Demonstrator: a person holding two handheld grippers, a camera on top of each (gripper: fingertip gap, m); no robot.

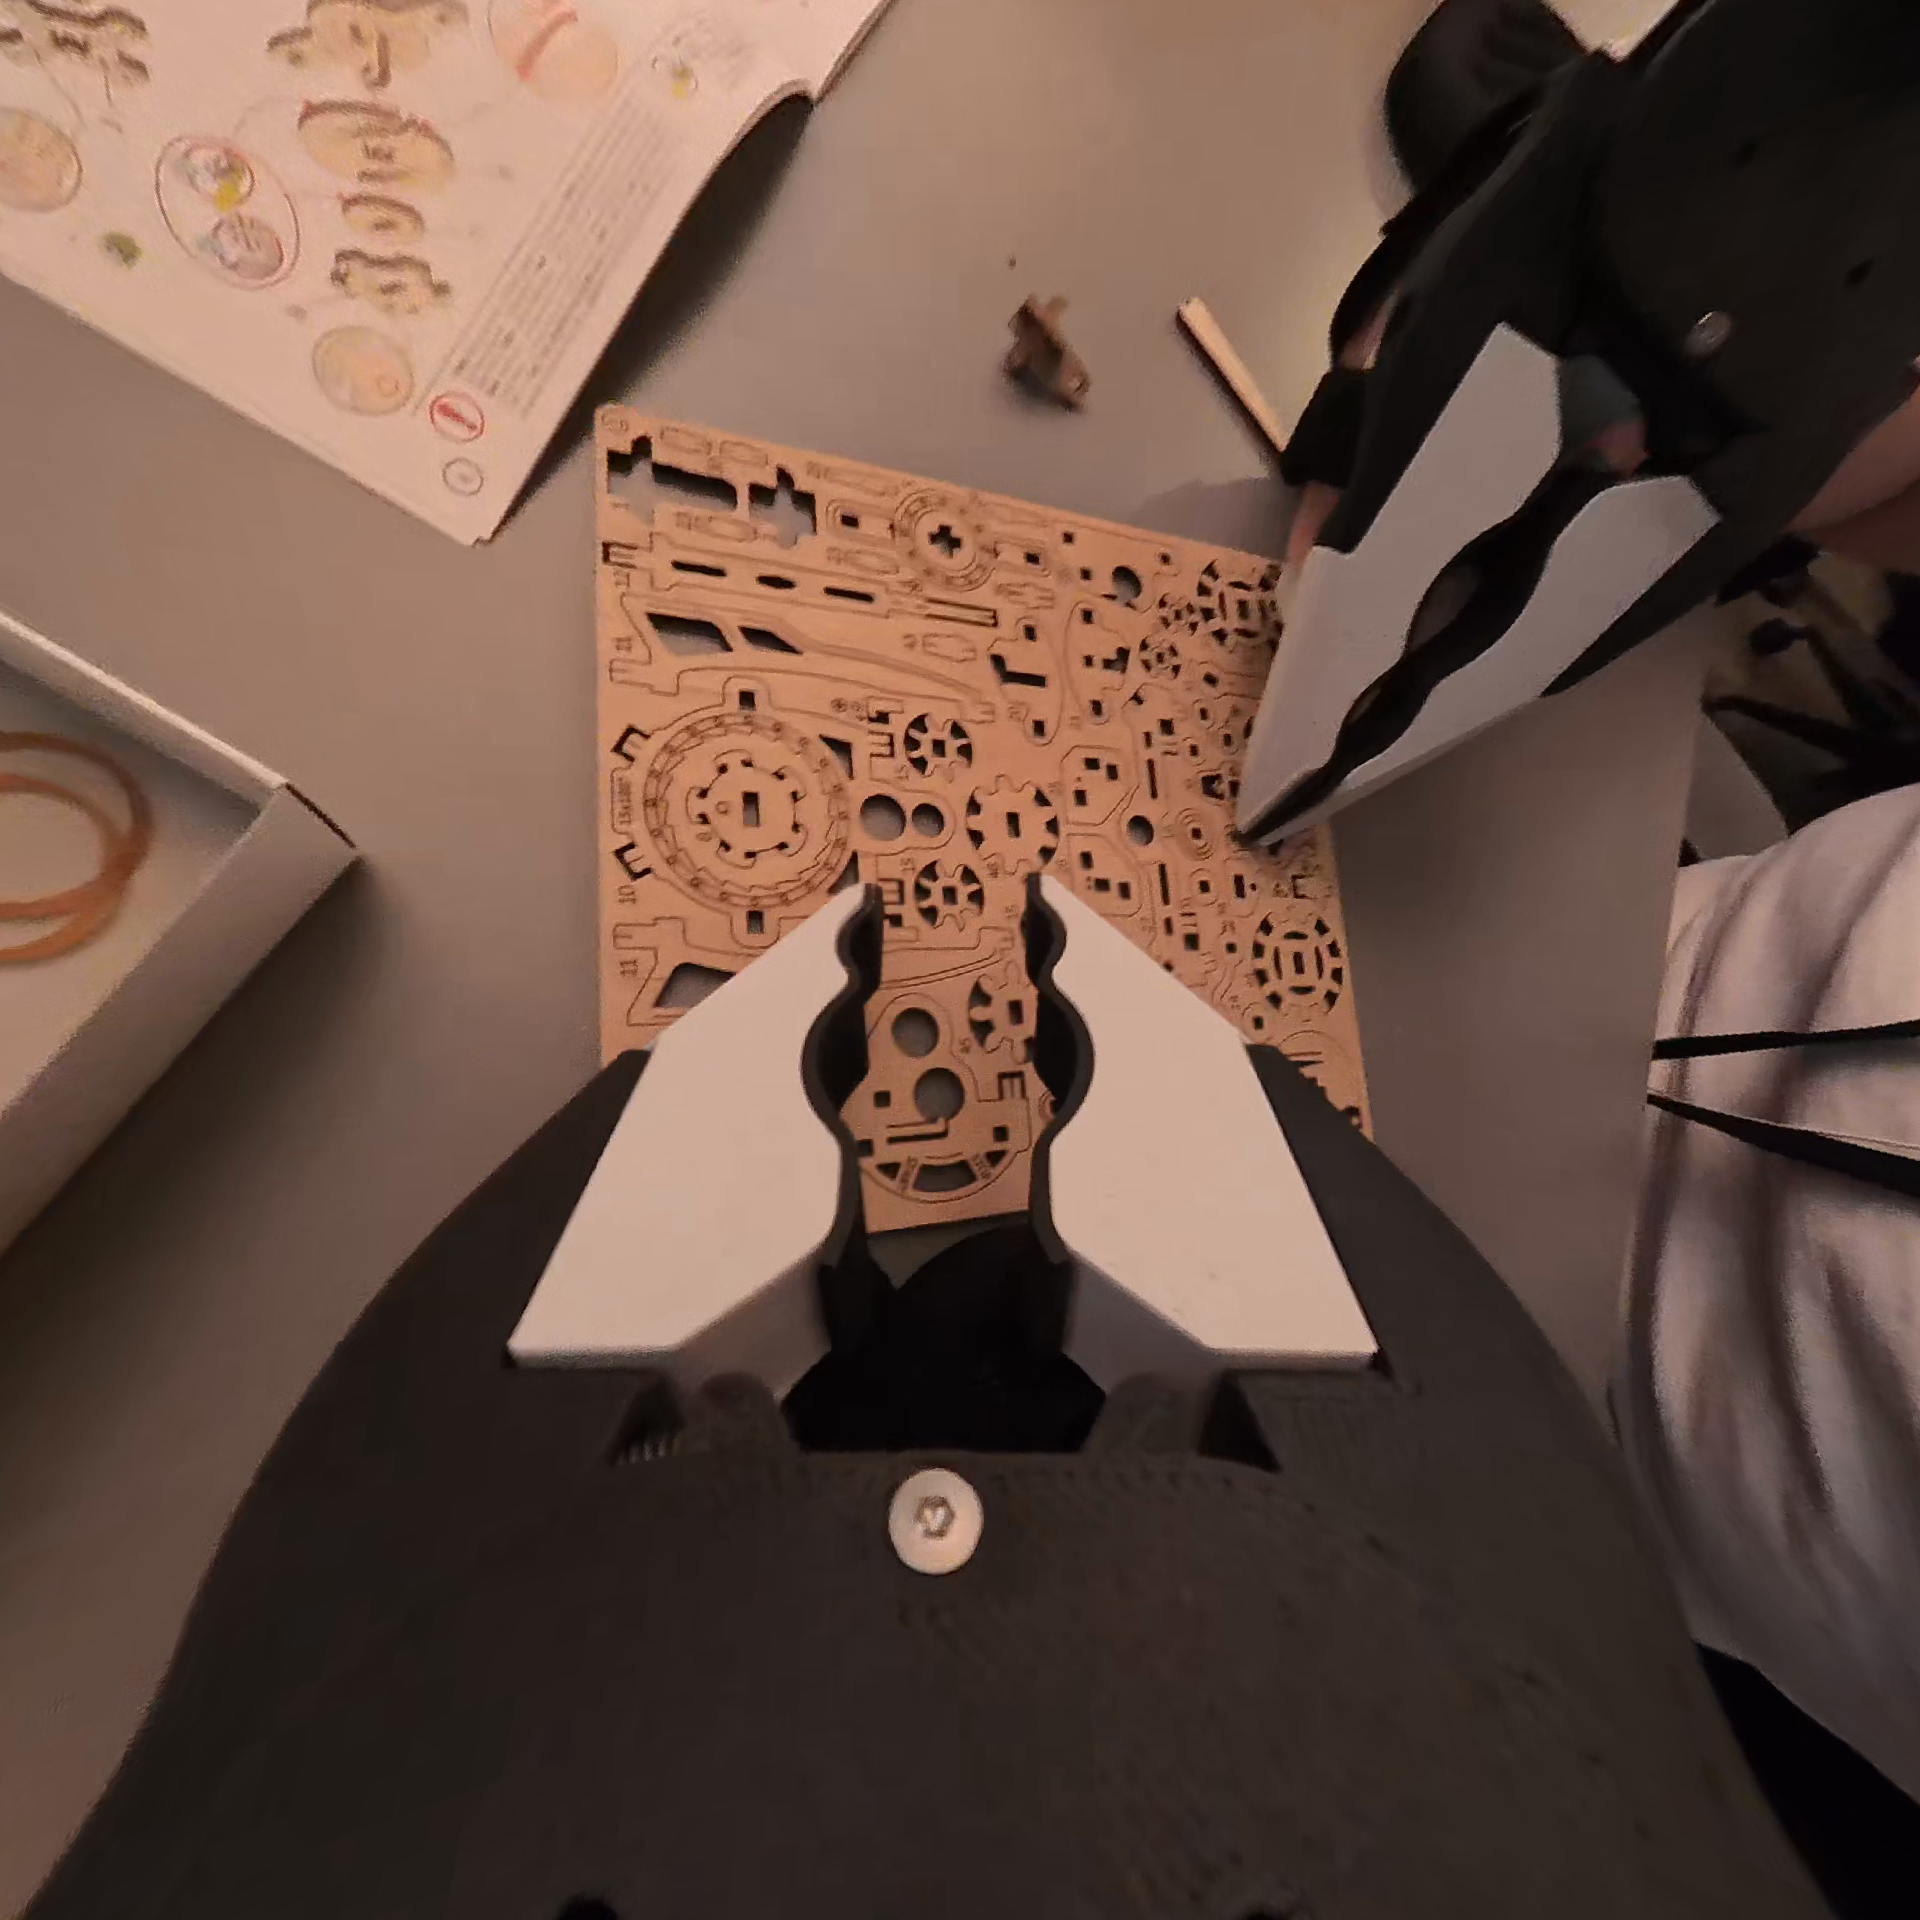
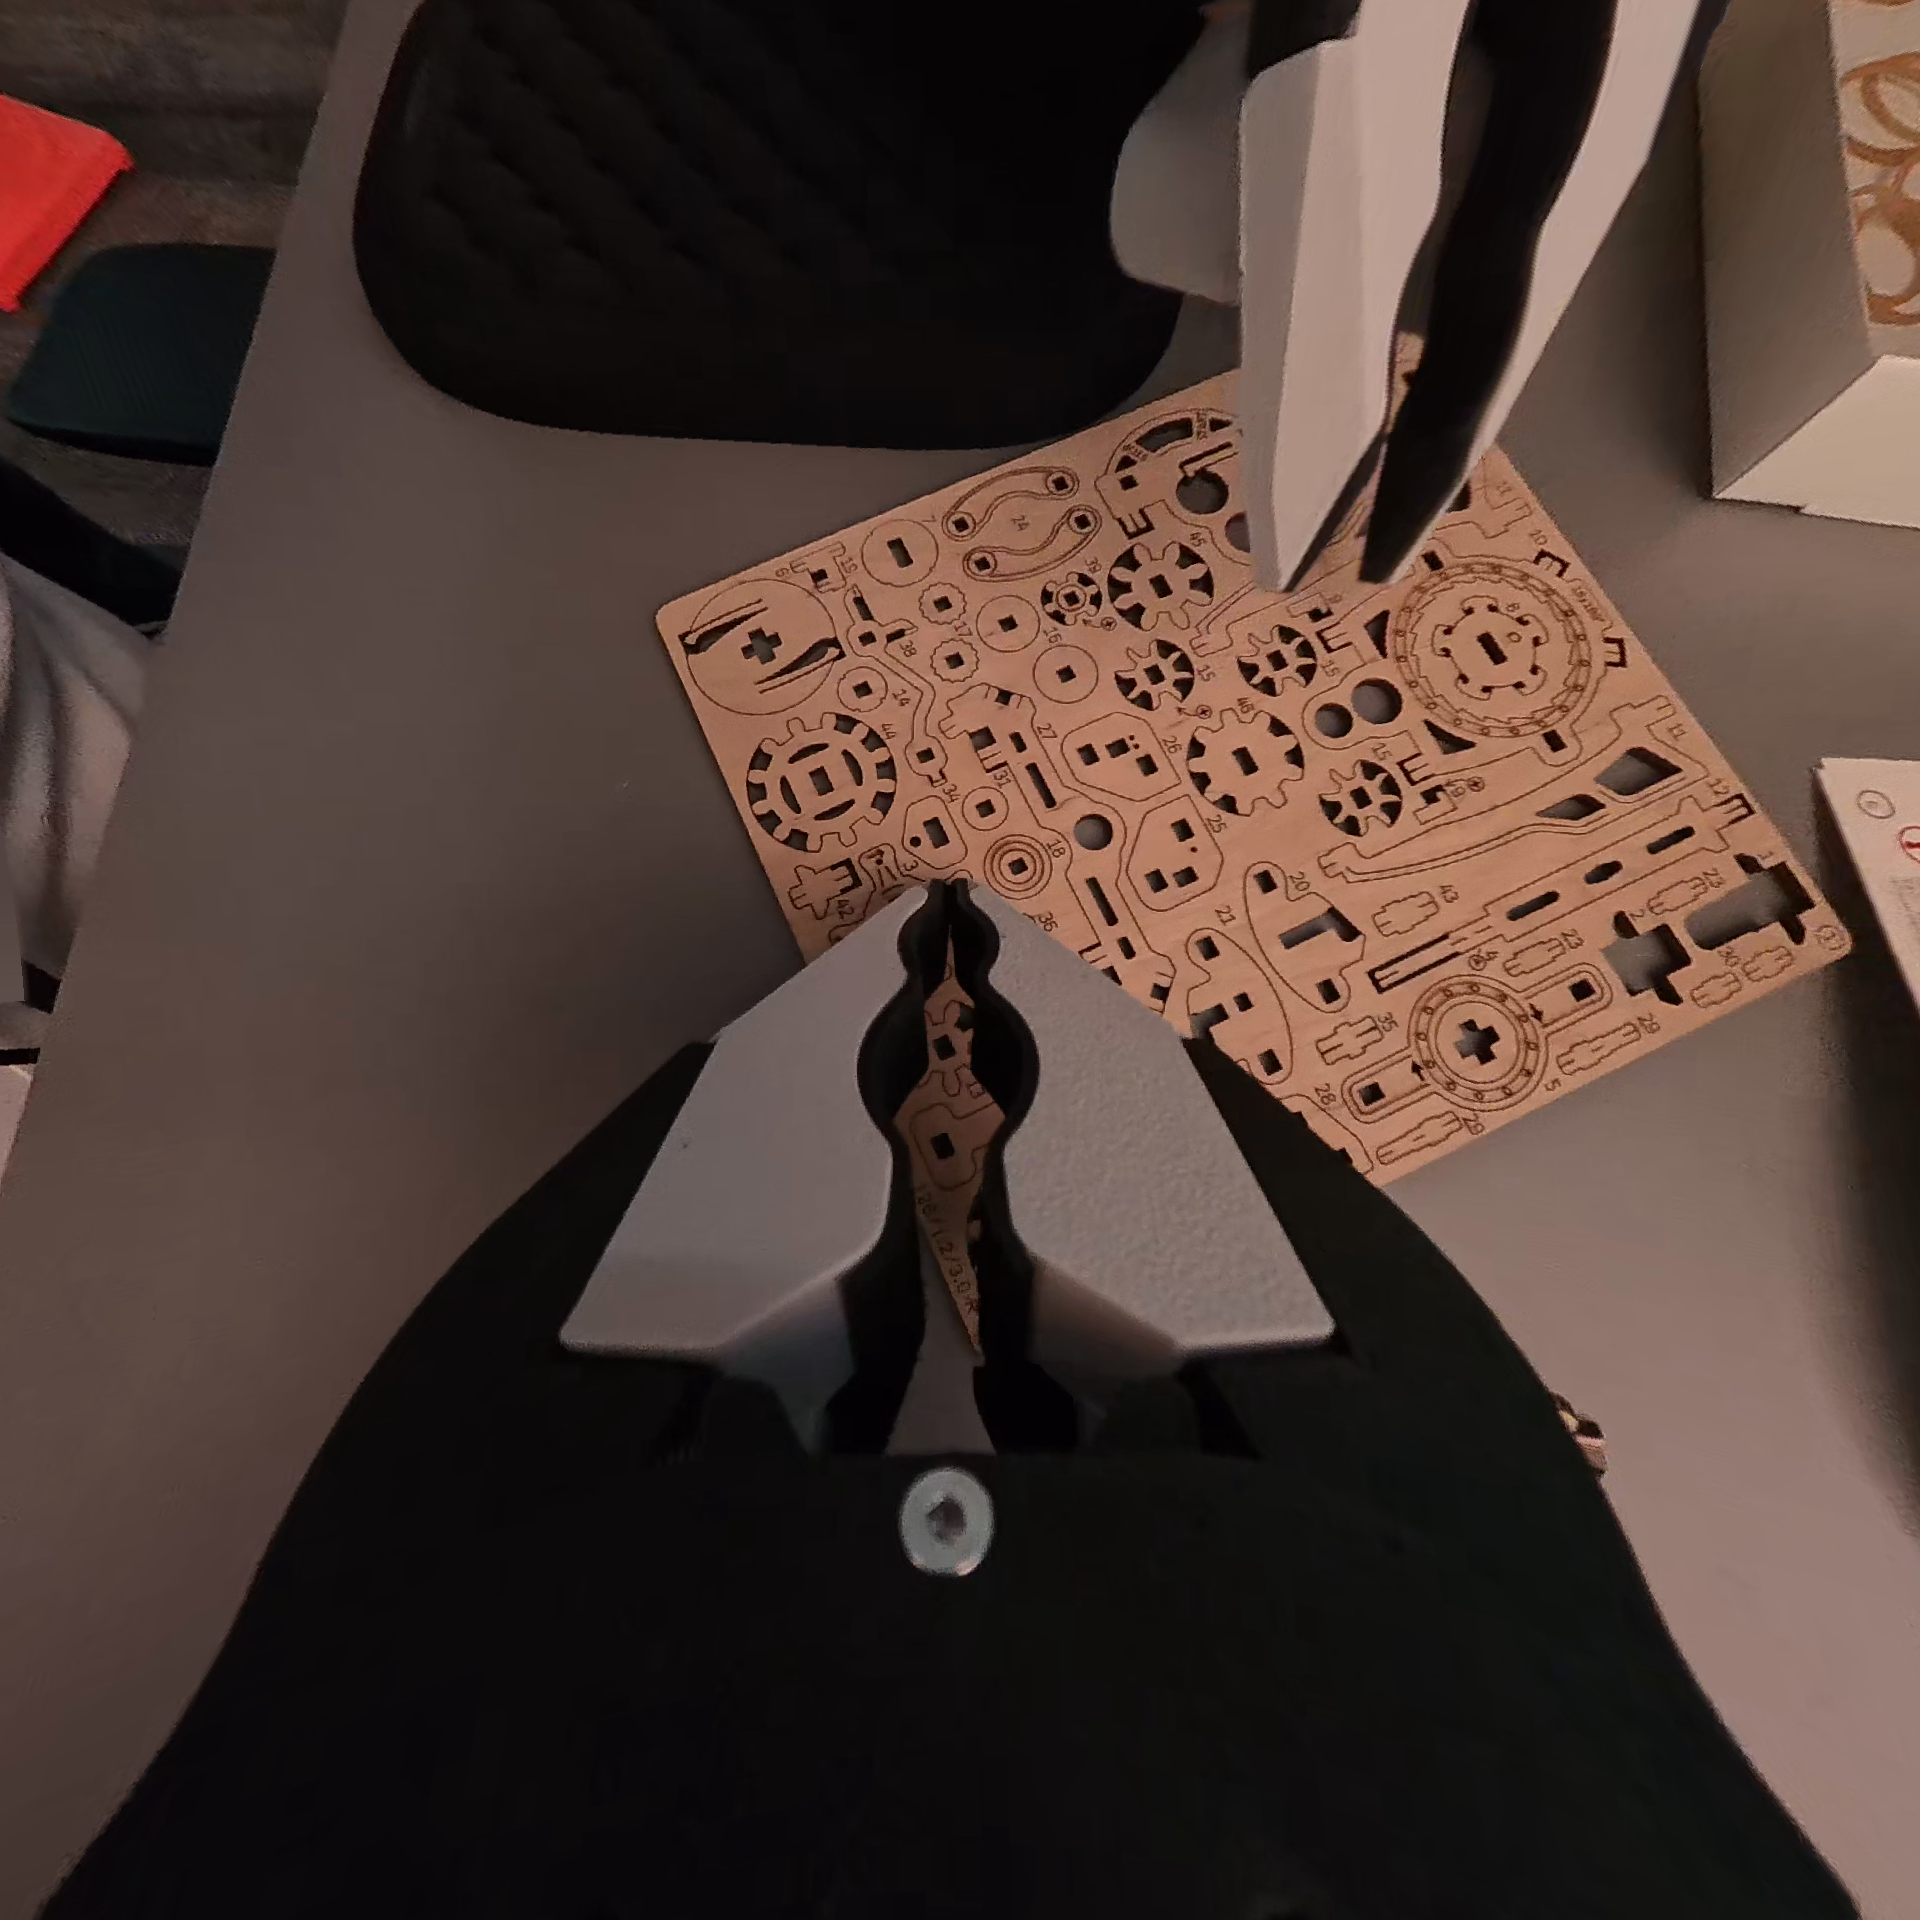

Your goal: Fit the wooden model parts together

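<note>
1. Left gripper: jaws slightly apart, empty, over the near edge of the sheet.
2. Right gripper: tips together at the sheet's edge; whether it pinches anything, I cannot tell.
3. One sheet lies flat on the table, bare table beyond its far edge.
4. One booklet, one box, two scraps.

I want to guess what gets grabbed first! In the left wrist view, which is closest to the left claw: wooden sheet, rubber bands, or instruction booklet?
1. Wooden sheet, right under the left claw.
2. Rubber bands, in the box at left.
3. Instruction booklet, far upper left.
</note>
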